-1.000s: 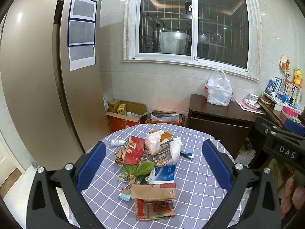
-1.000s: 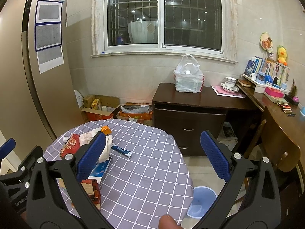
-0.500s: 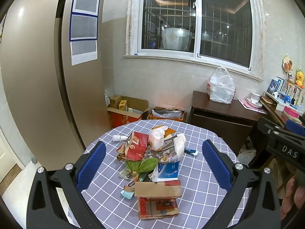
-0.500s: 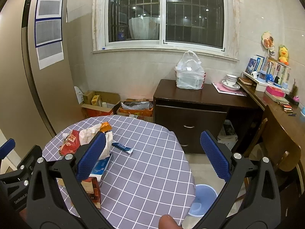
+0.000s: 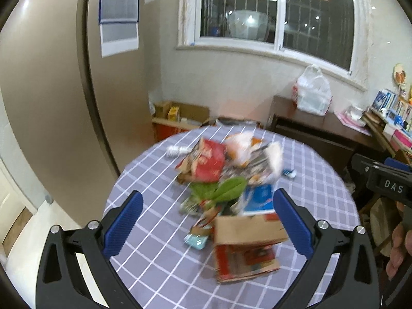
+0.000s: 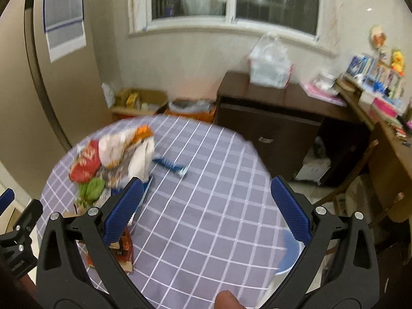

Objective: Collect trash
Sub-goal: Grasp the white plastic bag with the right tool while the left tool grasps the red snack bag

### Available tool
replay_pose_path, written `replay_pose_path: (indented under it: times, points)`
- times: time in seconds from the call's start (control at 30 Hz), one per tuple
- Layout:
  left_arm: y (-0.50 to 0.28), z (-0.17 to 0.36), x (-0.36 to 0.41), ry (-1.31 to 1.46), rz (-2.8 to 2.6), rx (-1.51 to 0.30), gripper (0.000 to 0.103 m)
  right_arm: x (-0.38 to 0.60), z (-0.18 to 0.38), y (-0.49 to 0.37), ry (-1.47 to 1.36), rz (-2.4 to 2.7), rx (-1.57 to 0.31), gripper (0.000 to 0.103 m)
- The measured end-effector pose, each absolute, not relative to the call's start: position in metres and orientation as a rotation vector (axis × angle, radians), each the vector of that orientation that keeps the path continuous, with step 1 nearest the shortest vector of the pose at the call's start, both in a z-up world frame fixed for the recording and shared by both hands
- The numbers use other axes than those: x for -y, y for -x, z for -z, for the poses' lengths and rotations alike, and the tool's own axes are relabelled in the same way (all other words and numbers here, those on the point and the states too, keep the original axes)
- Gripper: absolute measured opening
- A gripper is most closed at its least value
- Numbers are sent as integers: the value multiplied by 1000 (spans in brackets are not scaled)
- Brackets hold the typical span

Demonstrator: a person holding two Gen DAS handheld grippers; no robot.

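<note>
Both hand-held grippers spread wide, empty: left [image 5: 206, 221], right [image 6: 207, 208]. Trash pile [image 5: 229, 180] on counter [image 5: 159, 231], just ahead of left at 12 o'clock; from right, at 10 o'clock. Blue tube [image 6: 170, 166] lying apart from pile. Blue bin [image 6: 289, 255] on floor at 4 o'clock. Frames blurred. Best to slow down, start with box [image 5: 247, 247], pinch one item, avoid scattering.
</note>
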State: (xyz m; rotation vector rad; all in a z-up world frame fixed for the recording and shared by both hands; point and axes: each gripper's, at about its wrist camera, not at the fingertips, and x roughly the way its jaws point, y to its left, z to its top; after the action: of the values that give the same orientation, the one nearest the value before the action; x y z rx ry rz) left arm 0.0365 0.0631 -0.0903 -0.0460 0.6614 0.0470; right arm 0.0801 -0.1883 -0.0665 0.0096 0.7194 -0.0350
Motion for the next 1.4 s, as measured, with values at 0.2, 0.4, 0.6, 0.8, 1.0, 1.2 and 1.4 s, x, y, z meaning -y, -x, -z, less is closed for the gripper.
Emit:
replay_pose_path:
  times: [0.2, 0.4, 0.6, 0.8, 1.0, 1.2, 1.4]
  points:
    - [-49, 114, -89, 64, -80, -716, 99, 159, 105, -117, 0, -48, -823, 98]
    - [-63, 123, -110, 90, -110, -730, 99, 109, 100, -163, 39, -185, -771, 98]
    - [-98, 129, -113, 68, -97, -750, 99, 68, 109, -212, 47, -273, -820, 97]
    - [-150, 136, -107, -4, -53, -784, 99, 58, 136, -249, 3, -329, -944, 37]
    - [-197, 148, -92, -75, -1, -836, 99, 86, 117, -236, -68, -353, -892, 34]
    - [-226, 172, -77, -129, 44, -920, 98, 125, 89, -214, -110, -337, -816, 34]
    - [-228, 172, -67, -103, 110, -933, 44, 167, 80, -194, -139, -295, -785, 34]
